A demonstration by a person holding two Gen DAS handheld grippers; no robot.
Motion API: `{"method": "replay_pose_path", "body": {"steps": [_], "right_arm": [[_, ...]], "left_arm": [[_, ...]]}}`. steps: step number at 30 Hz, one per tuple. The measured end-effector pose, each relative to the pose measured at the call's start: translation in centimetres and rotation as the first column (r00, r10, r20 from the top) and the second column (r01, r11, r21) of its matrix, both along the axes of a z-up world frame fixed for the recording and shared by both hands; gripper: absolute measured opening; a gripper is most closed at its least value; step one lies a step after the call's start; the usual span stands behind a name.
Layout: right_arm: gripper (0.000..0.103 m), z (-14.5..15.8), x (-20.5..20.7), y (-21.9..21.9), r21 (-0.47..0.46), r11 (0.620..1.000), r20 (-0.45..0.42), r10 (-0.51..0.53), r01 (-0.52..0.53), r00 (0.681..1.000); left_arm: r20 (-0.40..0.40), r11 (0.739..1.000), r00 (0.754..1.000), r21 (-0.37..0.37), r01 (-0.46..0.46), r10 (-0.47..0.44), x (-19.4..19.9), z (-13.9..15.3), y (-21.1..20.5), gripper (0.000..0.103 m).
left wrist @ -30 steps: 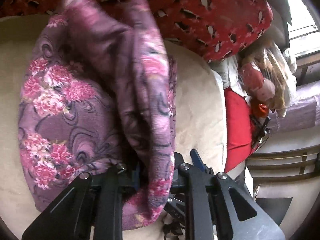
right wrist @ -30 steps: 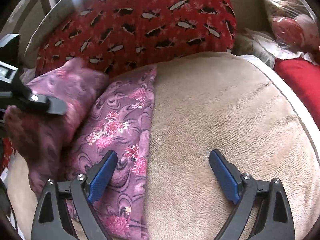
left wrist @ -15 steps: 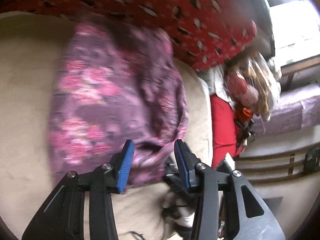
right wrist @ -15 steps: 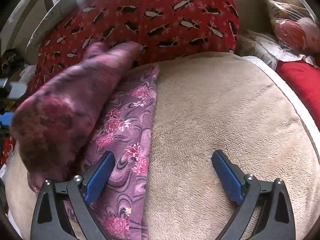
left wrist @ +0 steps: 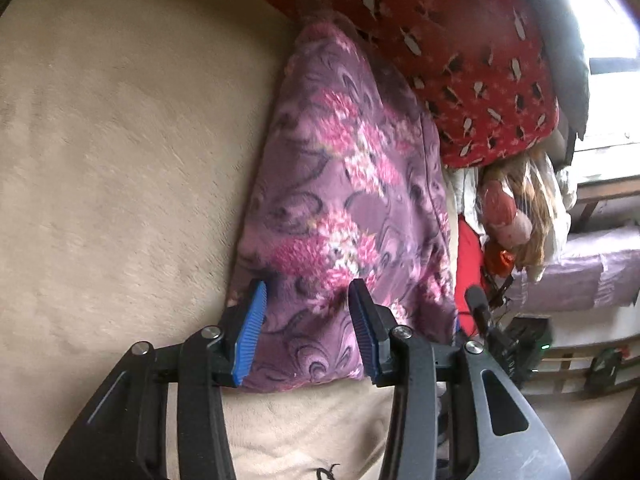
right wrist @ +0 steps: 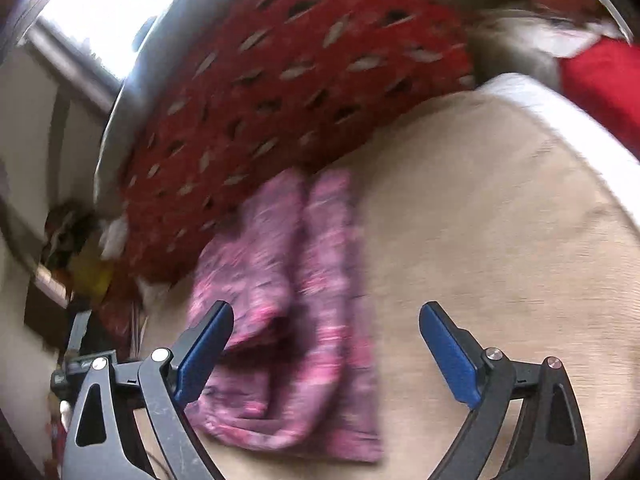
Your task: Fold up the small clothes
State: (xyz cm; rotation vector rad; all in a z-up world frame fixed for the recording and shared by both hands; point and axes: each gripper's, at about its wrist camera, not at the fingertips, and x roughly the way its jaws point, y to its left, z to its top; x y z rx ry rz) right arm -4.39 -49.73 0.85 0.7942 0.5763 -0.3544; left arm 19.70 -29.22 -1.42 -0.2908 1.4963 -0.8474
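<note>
Left gripper [left wrist: 306,322] jaws parted, empty, hovering over the near end of the cloth [left wrist: 344,216]. Purple floral cloth lies folded on the beige cushion [left wrist: 120,160], far end against the red pillow [left wrist: 460,60]. Right gripper [right wrist: 326,346] jaws wide and closing, nothing pinched; blurred view, cloth [right wrist: 296,312] seems to lie below its left finger, apart from the pads.

Purple cloth [left wrist: 340,216] with pink flower print and dark swirls, fleecy. Lies folded on the beige cushion [left wrist: 120,180], doubled lengthwise into a long, narrow stack. Far end touches the red patterned pillow [left wrist: 460,60]. In the right wrist view the cloth [right wrist: 296,320] is blurred; two side-by-side folds show, with a dark crease between them.
</note>
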Motion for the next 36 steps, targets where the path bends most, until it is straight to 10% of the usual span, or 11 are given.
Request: {"method": "replay_pose_path", "body": {"steps": [5, 6, 7, 12, 16, 23, 28, 32, 36], "right_arm": [[0.072, -0.4, 3.9, 2.9, -0.081, 0.988, -0.078, 0.122, -0.128, 0.989], [0.025, -1.0, 4.7, 3.1, -0.069, 0.982, -0.112, 0.168, -0.176, 0.979], [0.004, -1.5, 5.4, 3.3, -0.052, 0.973, -0.139, 0.215, -0.224, 0.967], [0.003, -0.4, 0.2, 1.2, 0.002, 0.996, 0.094, 0.089, -0.090, 0.992], [0.003, -6.1, -0.9, 0.3, 0.147, 0.987, -0.020, 0.062, -0.059, 0.998], [0.014, -0.6, 0.7, -1.1, 0.070, 0.995, 0.078, 0.063, -0.068, 0.995], [0.032, -0.5, 6.9, -2.6, 0.042, 0.996, -0.030, 0.077, -0.076, 0.997], [0.036, -0.4, 4.8, -4.3, 0.165, 0.982, 0.076, -0.106, 0.092, 0.991], [0.043, -2.4, 1.3, -2.5, 0.272, 0.962, 0.038, -0.036, 0.024, 0.999]], "left_arm": [[0.022, 1.000, 1.000, 0.007, 0.011, -0.012, -0.5, -0.1, 0.0, 0.047], [0.026, 1.000, 1.000, 0.010, 0.014, -0.014, -0.6, 0.0, 0.0, 0.047], [0.031, 1.000, 0.999, 0.009, 0.016, -0.016, -0.7, 0.3, 0.1, 0.047], [0.141, 0.996, 0.989, 0.080, 0.038, -0.049, -1.6, 0.6, 0.4, 0.050], [0.174, 0.983, 0.981, 0.175, 0.057, -0.088, -2.3, -1.1, -0.6, 0.051], [0.222, 0.993, 0.971, 0.103, 0.063, -0.084, -0.6, 1.8, -0.2, 0.051], [0.139, 0.998, 0.990, 0.055, 0.021, -0.028, 3.0, 1.2, -1.3, 0.051], [0.137, 0.999, 0.989, 0.032, 0.044, -0.047, 3.9, 1.5, -1.8, 0.051], [0.128, 0.997, 0.988, 0.018, 0.082, -0.083, 3.1, 0.6, -1.2, 0.055]]}}
